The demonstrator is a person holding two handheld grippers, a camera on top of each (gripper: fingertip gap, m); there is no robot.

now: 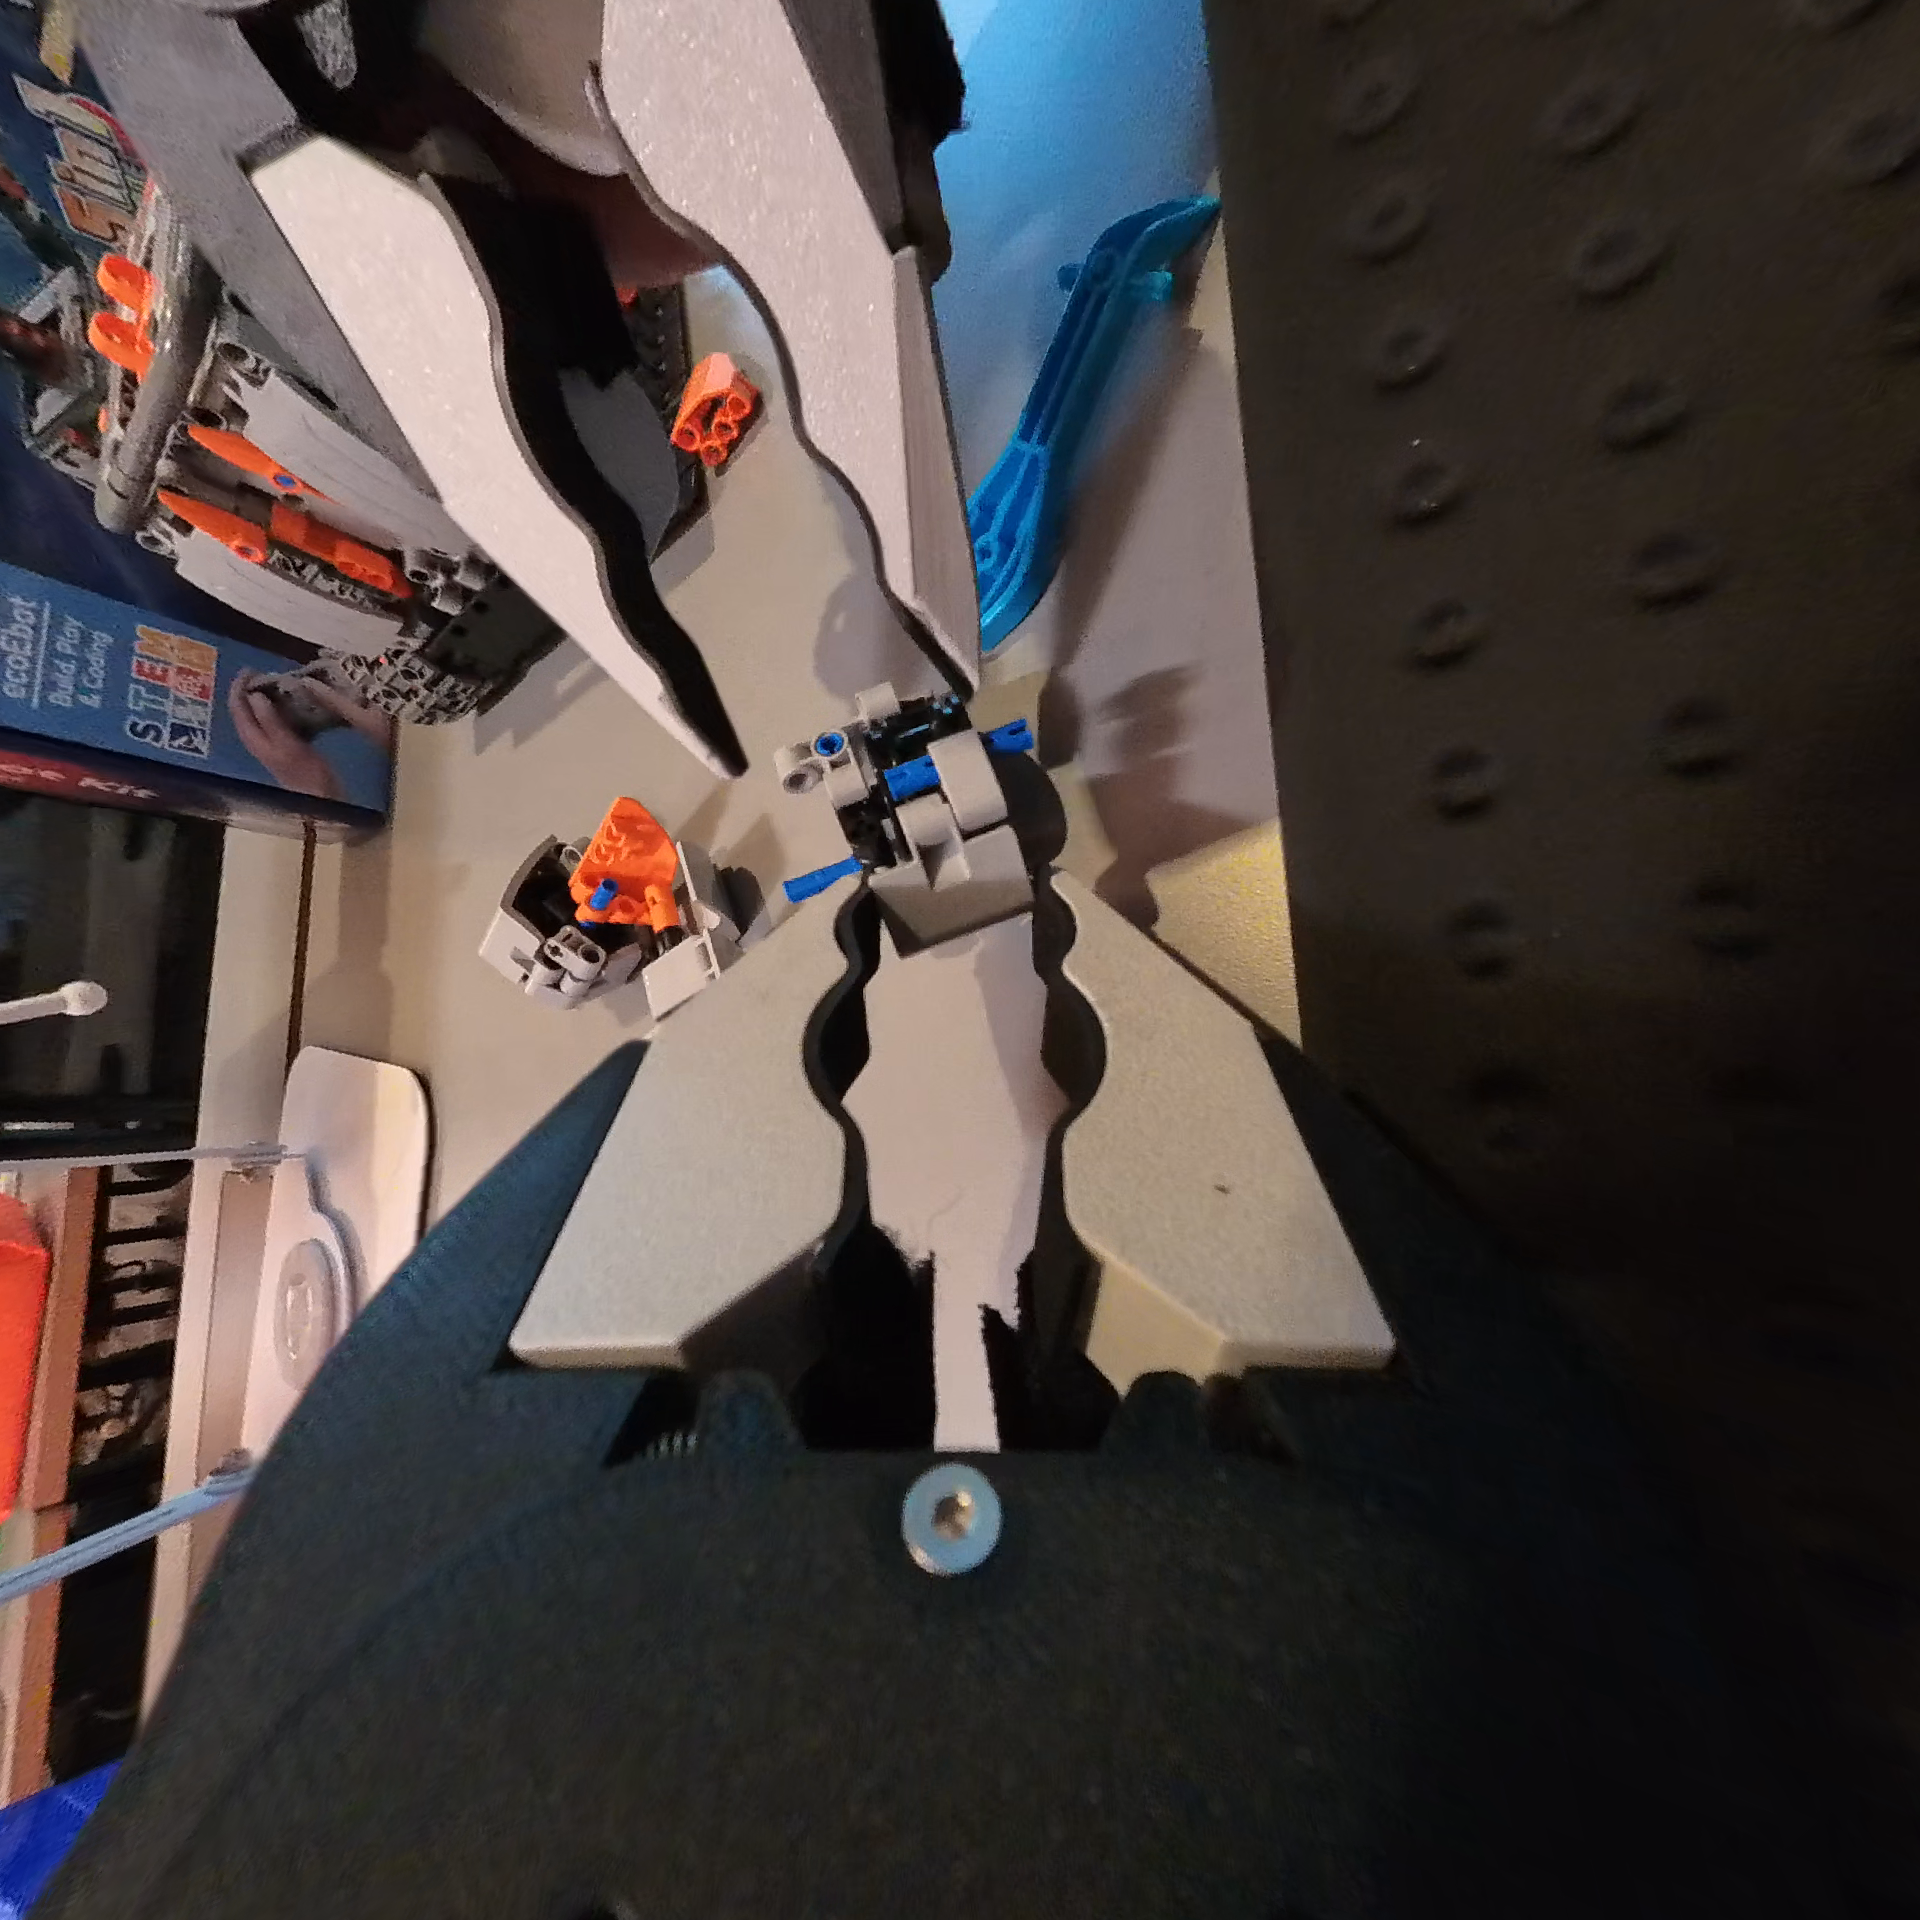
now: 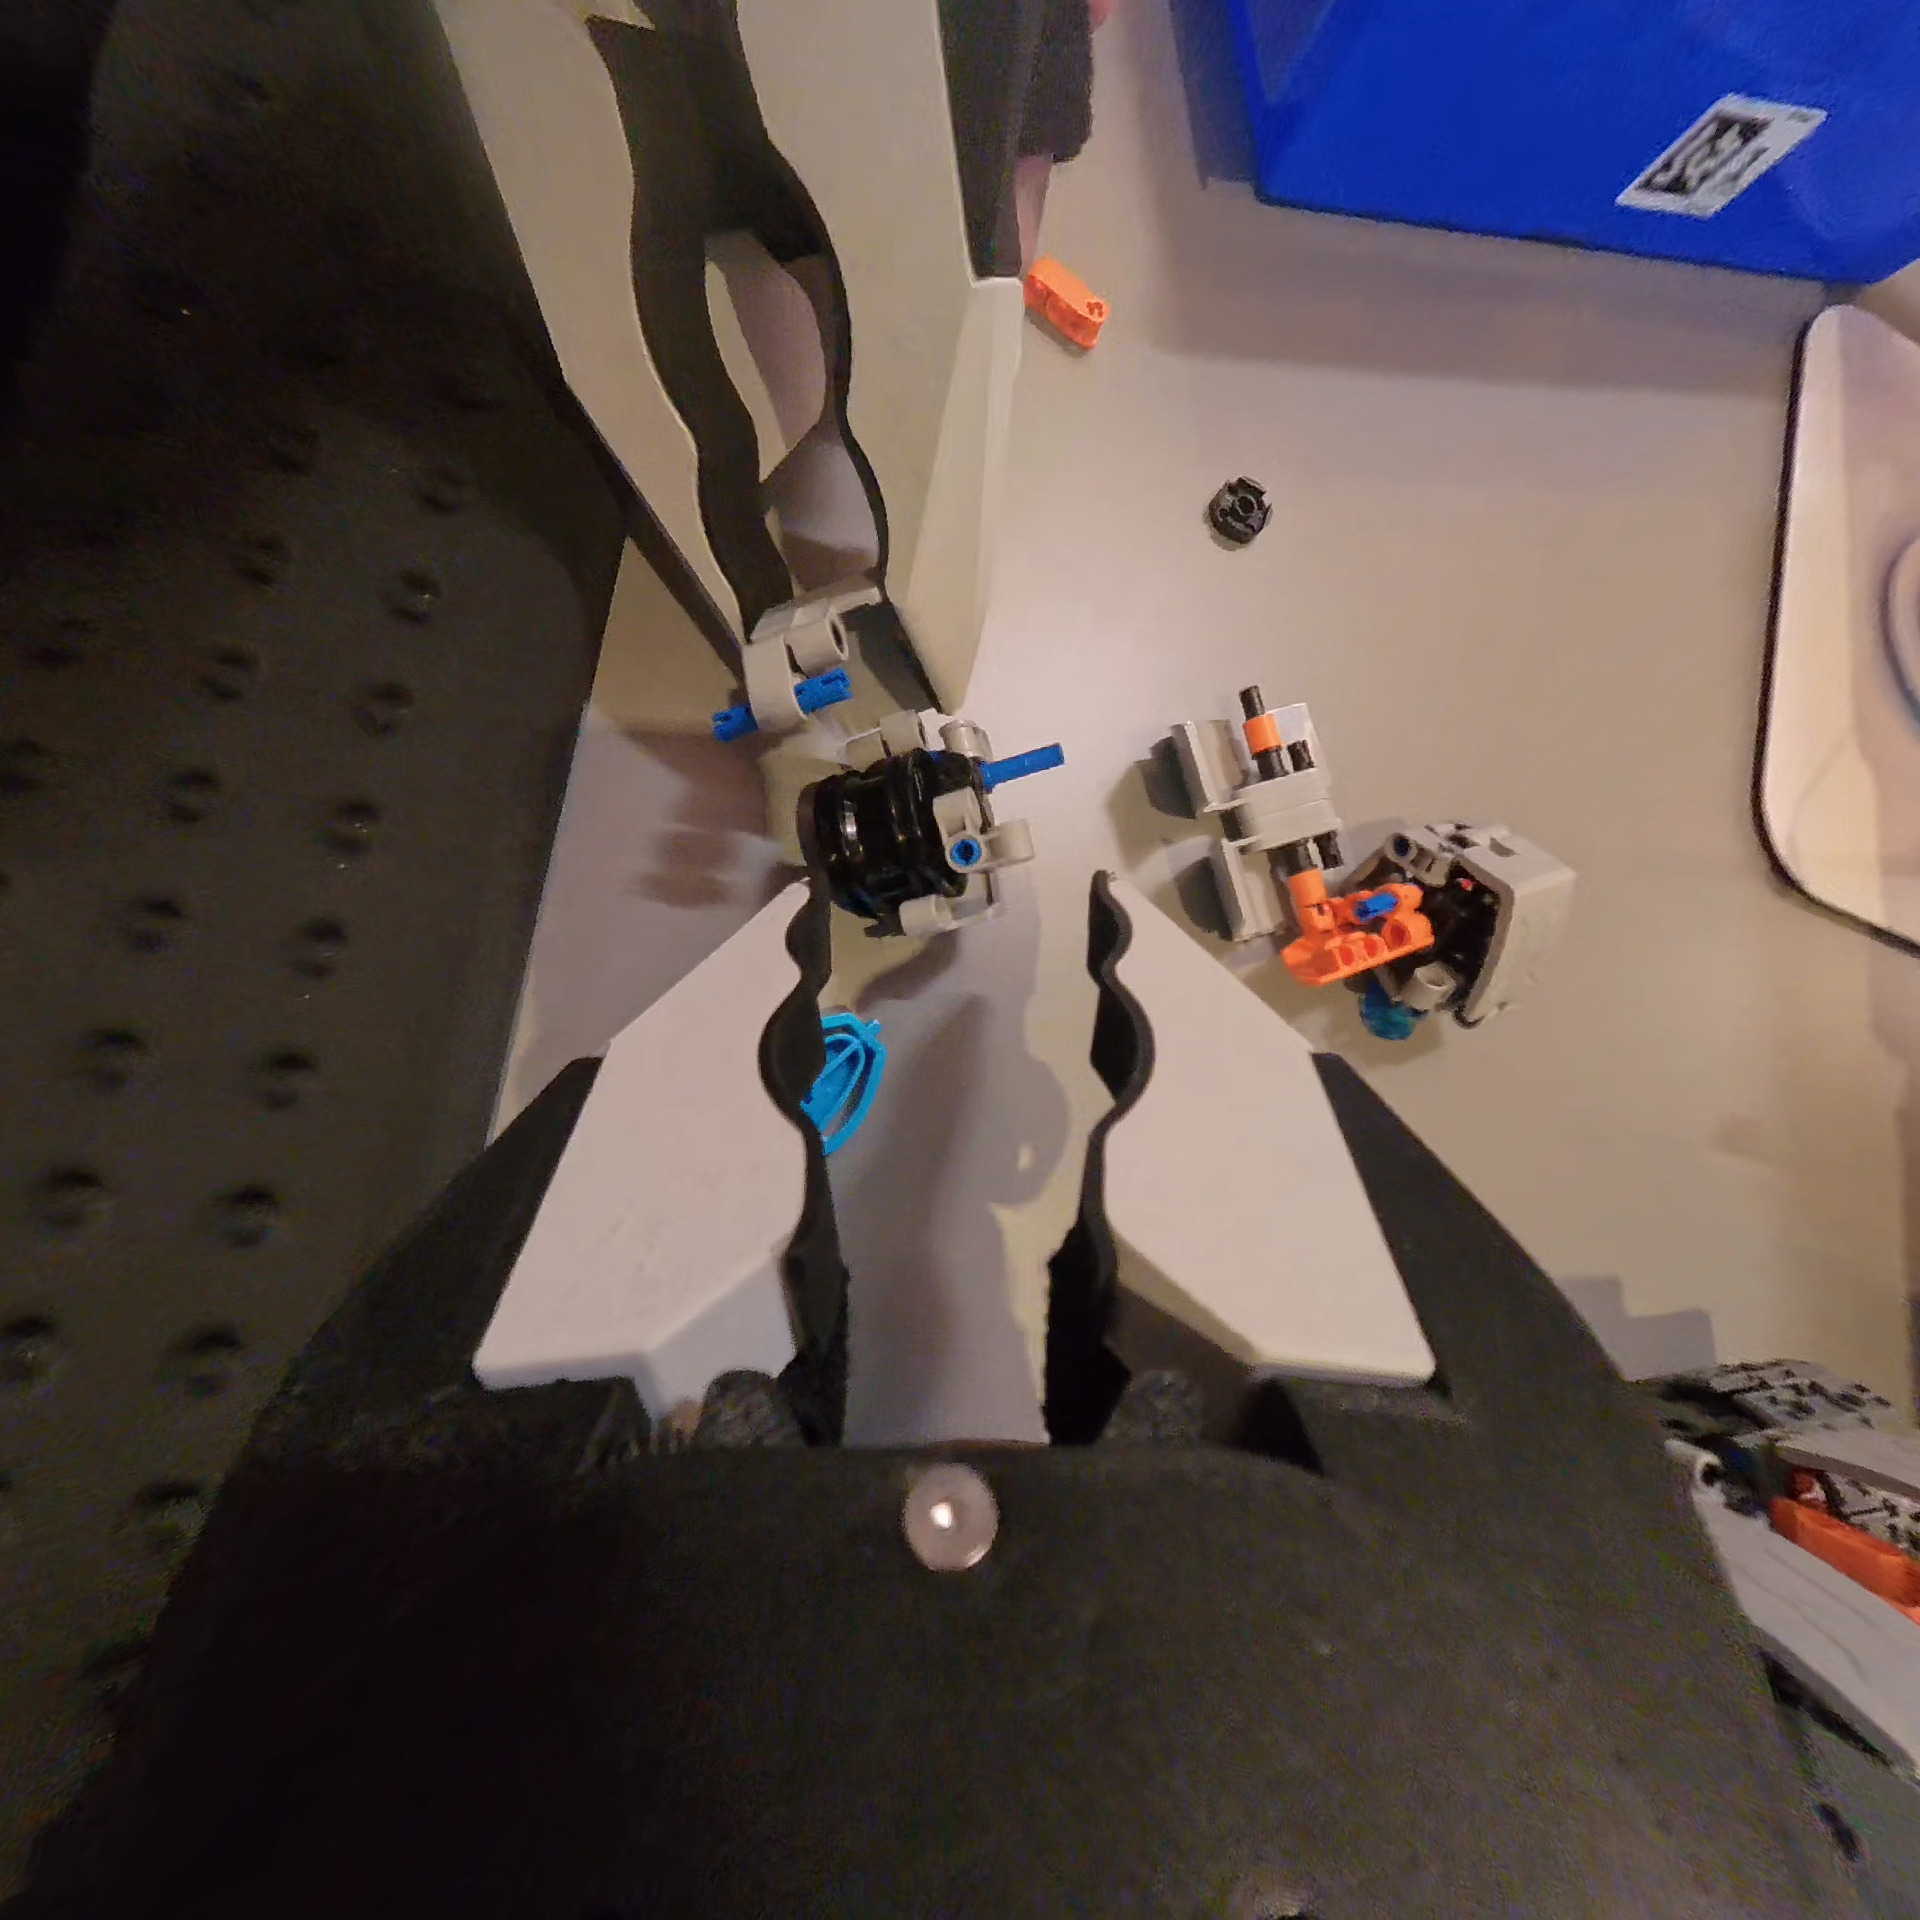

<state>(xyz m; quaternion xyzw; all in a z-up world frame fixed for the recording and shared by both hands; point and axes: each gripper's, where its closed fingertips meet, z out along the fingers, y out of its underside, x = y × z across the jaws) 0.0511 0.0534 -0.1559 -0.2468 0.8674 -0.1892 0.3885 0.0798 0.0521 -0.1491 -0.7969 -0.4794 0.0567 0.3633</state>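
In our left wrist view, well to the left of the left gripper [image 1: 951, 894], a blue printed box [image 1: 197, 707] lies on the table [image 1: 582, 790] with a large grey and orange brick model [image 1: 281, 488] beyond it. Nearer, just left of the fingertips, we see a small grey and orange brick cluster [image 1: 613, 914]. The left gripper is closed on the grey end of a grey, black and blue brick assembly [image 1: 914, 800], which juts out ahead of its tips. Beyond it the other gripper's tips meet the same assembly, and a light blue curved piece [image 1: 1049, 447] lies ahead to the right.

In our right wrist view, the right gripper [image 2: 951, 899] stands parted, its left fingertip touching the assembly's black wheel [image 2: 883, 842] and its right fingertip clear of it. A loose orange piece [image 2: 1065, 301] and a small black round piece [image 2: 1240, 509] lie ahead to the right, and a blue bin [image 2: 1507, 125] stands beyond them.
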